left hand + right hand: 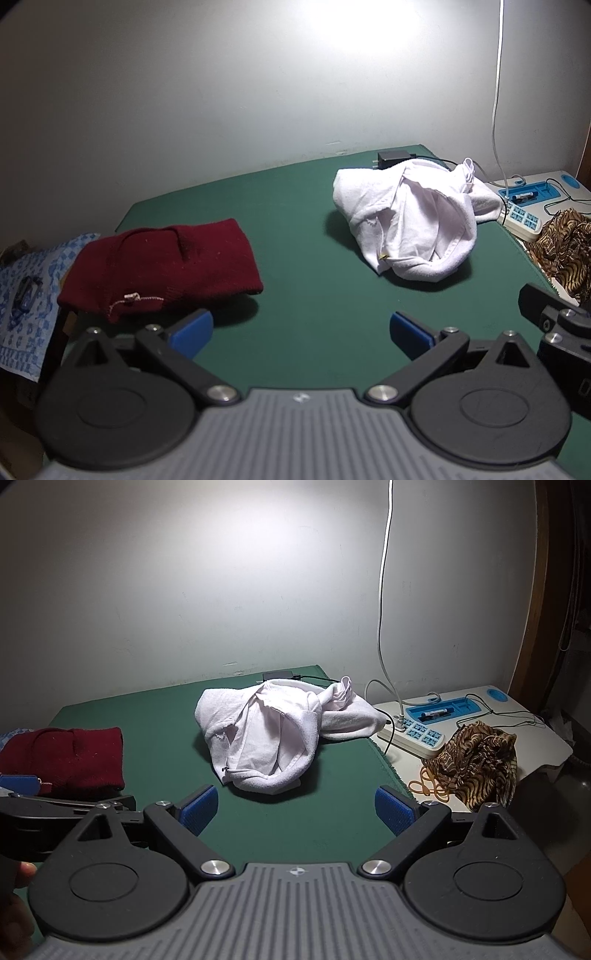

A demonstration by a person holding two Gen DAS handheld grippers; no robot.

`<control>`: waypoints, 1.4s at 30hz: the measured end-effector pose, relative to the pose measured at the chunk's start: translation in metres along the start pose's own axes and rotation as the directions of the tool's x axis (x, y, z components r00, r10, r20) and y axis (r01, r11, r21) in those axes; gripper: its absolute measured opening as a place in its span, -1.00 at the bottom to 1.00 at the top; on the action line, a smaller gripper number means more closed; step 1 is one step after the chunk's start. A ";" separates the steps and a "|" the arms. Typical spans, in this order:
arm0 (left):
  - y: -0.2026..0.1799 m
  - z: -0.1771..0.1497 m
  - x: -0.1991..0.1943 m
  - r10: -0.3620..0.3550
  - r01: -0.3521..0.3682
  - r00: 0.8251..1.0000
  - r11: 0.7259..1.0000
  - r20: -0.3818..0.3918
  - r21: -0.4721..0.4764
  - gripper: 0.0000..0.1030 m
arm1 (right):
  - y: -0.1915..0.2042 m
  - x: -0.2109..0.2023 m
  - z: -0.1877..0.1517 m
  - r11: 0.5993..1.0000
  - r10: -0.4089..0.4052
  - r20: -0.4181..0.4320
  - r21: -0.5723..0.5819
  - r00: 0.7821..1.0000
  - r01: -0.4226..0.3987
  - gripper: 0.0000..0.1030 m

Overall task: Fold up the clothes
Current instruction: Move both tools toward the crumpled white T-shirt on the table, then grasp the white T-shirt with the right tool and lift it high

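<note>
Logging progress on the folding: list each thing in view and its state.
maroon knit garment: folded, flat on the green mat
white garment: crumpled heap, unfolded
tiger-print cloth: bunched on the side table
left claw: open, empty
right claw: open, empty

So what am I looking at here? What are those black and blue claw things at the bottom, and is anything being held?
They are hand-held grippers, one in each of a person's hands, no robot arm. Each carries a camera looking along its two blue-padded fingers, so each picture is one gripper's own view. The left gripper and the right gripper both stand open and hold nothing. Ahead is a green table. On it lie a folded red garment at the left and a crumpled white garment, not yet folded. Beside the table a white side table bears a power strip and a tiger-striped cloth.
</note>
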State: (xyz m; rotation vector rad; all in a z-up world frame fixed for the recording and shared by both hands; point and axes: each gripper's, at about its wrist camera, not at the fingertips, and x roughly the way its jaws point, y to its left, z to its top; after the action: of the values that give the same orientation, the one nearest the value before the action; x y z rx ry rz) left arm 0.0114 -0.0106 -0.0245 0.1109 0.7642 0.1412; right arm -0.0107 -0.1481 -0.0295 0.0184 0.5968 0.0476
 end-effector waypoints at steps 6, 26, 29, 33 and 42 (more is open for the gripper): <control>-0.003 -0.002 0.015 0.011 -0.011 0.999 1.000 -0.030 0.002 0.99 | -0.004 0.015 -0.003 1.000 0.008 -0.029 0.005 1.000 -0.008 0.82; -0.044 0.010 0.152 -0.095 0.110 0.979 0.991 -0.180 0.078 0.99 | -0.036 0.206 0.042 0.998 0.032 -0.178 -0.056 0.984 -0.042 0.77; -0.049 0.016 0.160 -0.095 0.110 0.981 0.991 -0.170 0.078 0.99 | -0.026 0.229 0.043 0.994 0.002 -0.205 -0.108 0.979 -0.024 0.39; -0.050 0.014 0.163 -0.097 0.113 0.980 0.990 -0.175 0.082 0.99 | -0.037 0.224 0.040 0.991 0.132 -0.204 0.013 0.970 -0.133 -0.87; -0.051 -0.003 0.139 -0.121 0.131 0.989 0.982 -0.080 0.133 0.97 | -0.078 0.100 0.070 0.889 0.427 0.162 0.109 0.890 -0.446 -0.88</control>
State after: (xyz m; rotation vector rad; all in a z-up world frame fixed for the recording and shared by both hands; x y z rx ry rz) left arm 0.1131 -0.0369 -0.1287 0.1891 0.8503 -0.0288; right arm 0.1142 -0.2215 -0.0298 0.2958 0.4508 0.4409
